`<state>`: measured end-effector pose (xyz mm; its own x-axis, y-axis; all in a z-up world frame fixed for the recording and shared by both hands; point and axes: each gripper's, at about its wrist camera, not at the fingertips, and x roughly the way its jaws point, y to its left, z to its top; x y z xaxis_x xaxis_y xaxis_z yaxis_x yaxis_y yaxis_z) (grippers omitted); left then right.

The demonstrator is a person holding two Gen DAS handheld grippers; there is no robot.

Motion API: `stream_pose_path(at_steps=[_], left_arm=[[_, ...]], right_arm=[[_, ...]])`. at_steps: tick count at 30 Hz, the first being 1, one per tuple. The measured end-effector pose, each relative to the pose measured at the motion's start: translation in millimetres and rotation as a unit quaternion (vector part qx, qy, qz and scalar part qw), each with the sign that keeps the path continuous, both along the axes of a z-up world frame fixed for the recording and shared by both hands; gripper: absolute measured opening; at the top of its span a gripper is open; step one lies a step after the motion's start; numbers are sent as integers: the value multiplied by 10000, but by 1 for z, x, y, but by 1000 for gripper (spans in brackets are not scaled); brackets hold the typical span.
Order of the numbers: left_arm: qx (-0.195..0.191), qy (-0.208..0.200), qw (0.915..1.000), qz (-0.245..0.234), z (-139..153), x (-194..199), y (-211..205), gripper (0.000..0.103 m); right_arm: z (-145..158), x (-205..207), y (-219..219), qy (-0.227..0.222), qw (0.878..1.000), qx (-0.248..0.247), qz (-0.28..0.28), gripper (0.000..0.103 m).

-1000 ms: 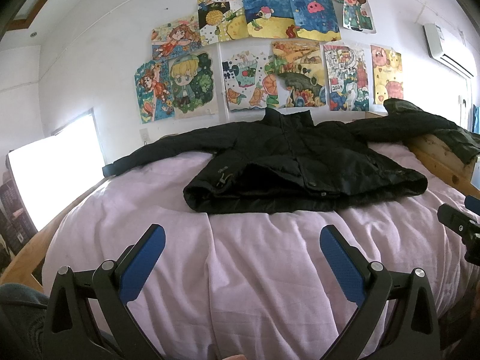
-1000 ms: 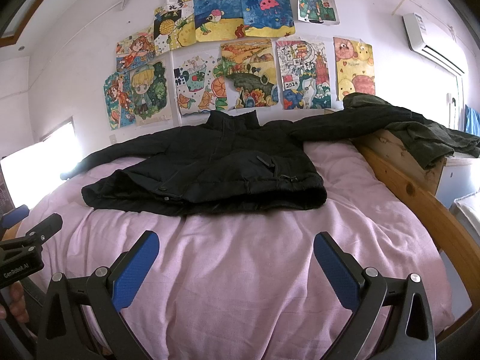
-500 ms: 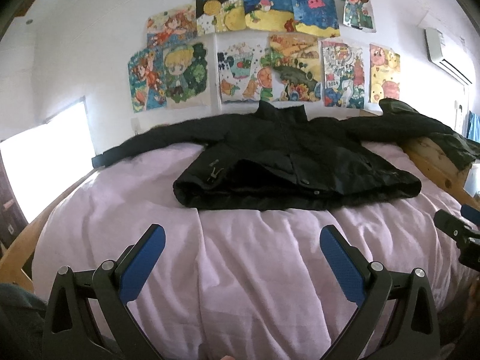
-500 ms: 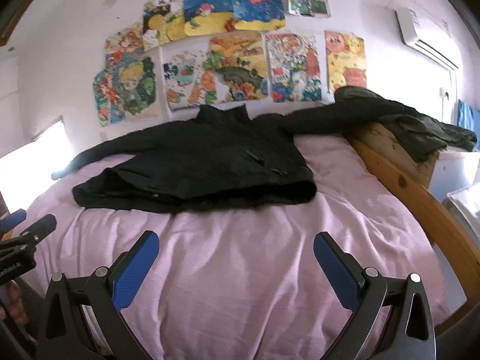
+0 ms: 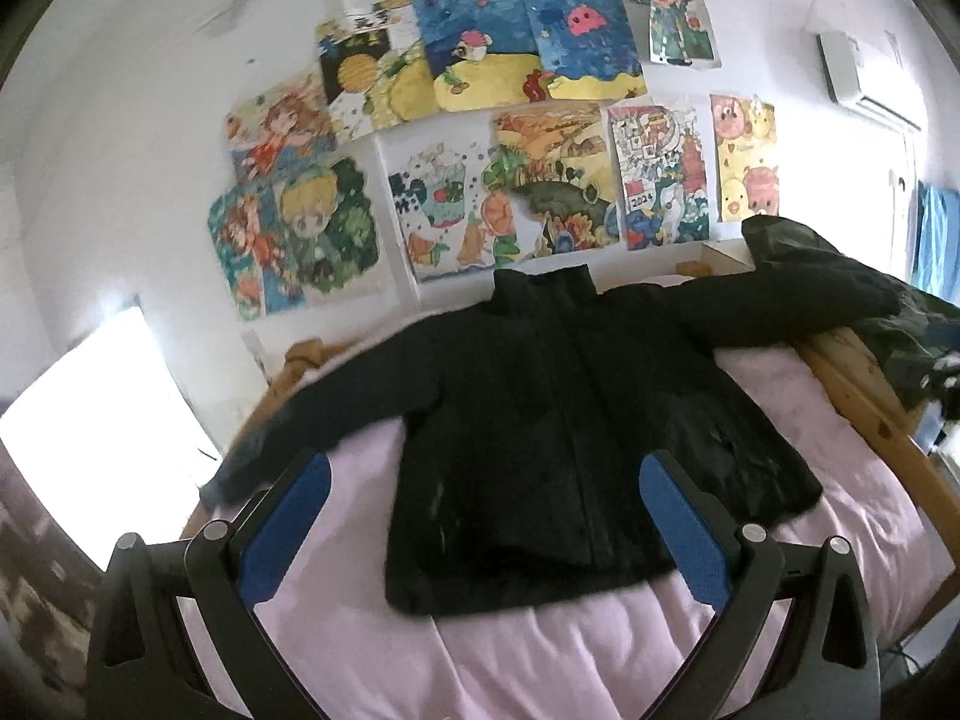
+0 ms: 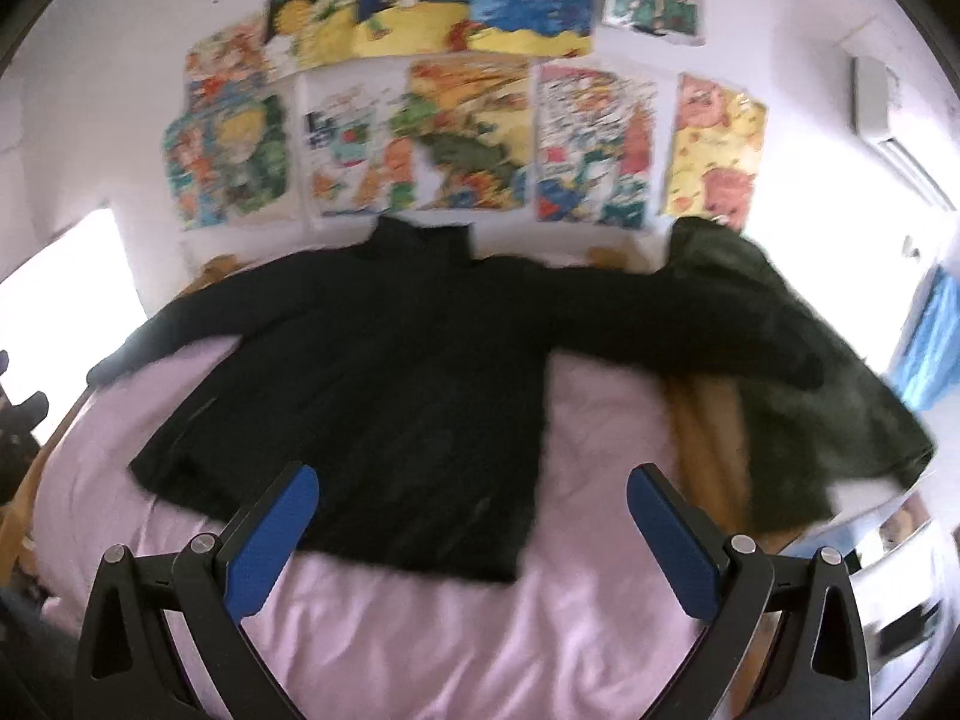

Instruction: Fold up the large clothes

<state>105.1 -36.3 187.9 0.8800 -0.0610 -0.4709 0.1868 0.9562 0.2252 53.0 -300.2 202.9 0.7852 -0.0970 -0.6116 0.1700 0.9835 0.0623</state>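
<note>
A large black jacket lies flat on a pink bedsheet, collar toward the wall, both sleeves spread out sideways. It also shows in the right wrist view. My left gripper is open and empty, held above the jacket's hem. My right gripper is open and empty, over the jacket's lower right part. The jacket's right sleeve reaches onto the wooden bed rail. The right wrist view is blurred.
A dark green garment hangs over the wooden bed rail at the right. Colourful drawings cover the white wall behind the bed. A bright window is at the left. An air conditioner is at the upper right.
Both grippers have risen and tilted downward, moving in toward the jacket, which now shows larger and from above. Both stay open. The jacket has not moved.
</note>
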Motion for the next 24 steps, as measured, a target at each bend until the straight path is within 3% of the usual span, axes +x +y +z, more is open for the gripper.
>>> stream_pose_path(at_steps=[2, 6, 11, 16, 19, 24], left_arm=[[82, 95, 9999, -36, 11, 35, -13, 101], [-48, 203, 9998, -57, 4, 111, -34, 101], [-180, 458, 9984, -275, -33, 232, -78, 101], [-228, 765, 9939, -763, -80, 329, -129, 101], [-302, 941, 9903, -972, -109, 374, -165, 101], [-602, 1333, 9829, -1119, -154, 424, -213, 101]], right_arm=[[6, 13, -24, -34, 9997, 73, -224, 103], [0, 39, -81, -226, 9955, 211, -898, 103], [-10, 71, -167, -395, 9844, 298, -1689, 103], [-34, 72, -247, -399, 9705, 287, -2362, 103], [-57, 60, -287, -367, 9583, 720, -2742, 103], [-88, 43, -340, -524, 9224, 1866, -3341, 103]])
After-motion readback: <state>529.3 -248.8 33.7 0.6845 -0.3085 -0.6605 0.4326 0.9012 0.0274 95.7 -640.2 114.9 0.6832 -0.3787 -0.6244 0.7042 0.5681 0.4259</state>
